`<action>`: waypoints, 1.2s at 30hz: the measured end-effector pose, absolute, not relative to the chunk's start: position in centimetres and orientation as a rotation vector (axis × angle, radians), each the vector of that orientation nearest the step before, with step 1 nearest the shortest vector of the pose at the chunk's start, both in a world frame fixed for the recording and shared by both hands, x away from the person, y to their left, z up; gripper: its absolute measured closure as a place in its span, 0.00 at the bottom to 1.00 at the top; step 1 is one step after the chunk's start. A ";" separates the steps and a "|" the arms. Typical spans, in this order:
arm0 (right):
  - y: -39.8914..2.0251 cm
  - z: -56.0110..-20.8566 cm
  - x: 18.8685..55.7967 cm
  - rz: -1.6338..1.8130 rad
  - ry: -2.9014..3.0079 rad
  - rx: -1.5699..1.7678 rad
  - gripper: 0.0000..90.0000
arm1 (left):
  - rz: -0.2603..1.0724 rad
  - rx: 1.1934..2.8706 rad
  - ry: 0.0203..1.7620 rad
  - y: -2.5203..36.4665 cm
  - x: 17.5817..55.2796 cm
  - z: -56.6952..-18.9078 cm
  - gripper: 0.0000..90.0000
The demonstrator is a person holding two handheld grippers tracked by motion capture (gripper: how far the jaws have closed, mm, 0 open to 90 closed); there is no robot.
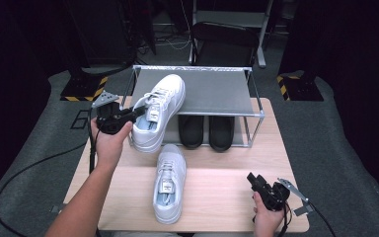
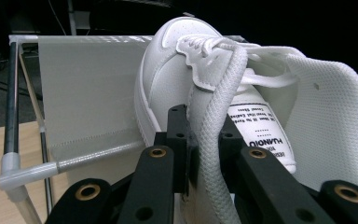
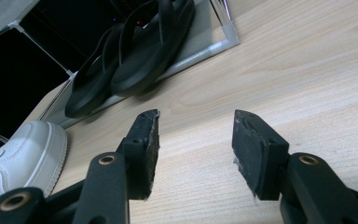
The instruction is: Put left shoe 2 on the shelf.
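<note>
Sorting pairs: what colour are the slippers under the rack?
Black slippers, clearest in the right gripper view, on the rack's lower level.

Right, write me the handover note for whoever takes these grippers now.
Left gripper: shut on the collar of the held sneaker, which hangs tilted at the rack, toe over the top shelf.
Right gripper: open, empty, low over the table.
Second sneaker lies on the table; black slippers sit on the bottom shelf.
Left: set the held sneaker down on the shelf, then probably shelve the second.

hidden: slippers (image 1: 207, 131) toes under shelf (image 1: 197, 91) (dark) | label (image 2: 261, 133) partly covered
</note>
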State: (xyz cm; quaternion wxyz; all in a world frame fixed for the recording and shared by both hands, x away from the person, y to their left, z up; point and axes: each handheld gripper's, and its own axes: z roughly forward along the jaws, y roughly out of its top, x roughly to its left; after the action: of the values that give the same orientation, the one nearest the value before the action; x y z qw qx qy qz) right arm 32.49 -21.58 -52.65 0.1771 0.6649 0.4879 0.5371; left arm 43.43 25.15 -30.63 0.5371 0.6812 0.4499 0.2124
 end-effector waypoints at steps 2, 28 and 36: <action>-21.6 -52.6 32.5 1.520 1.377 1.885 0.57 | 0.502 1.618 1.080 25.0 43.7 -30.7 0.90; -21.9 -52.8 32.3 1.516 1.365 1.896 0.57 | 0.558 1.576 1.070 23.8 47.0 -30.1 0.90; -21.9 -52.9 32.3 1.506 1.374 1.901 0.57 | 0.586 1.521 1.061 23.8 47.9 -30.4 0.90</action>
State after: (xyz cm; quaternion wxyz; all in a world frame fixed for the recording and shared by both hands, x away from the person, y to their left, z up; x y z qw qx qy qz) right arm 32.28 -21.91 -52.90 0.1763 0.6712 0.4851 0.5320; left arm 47.93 23.79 -30.37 0.5634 0.6460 0.4507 0.2491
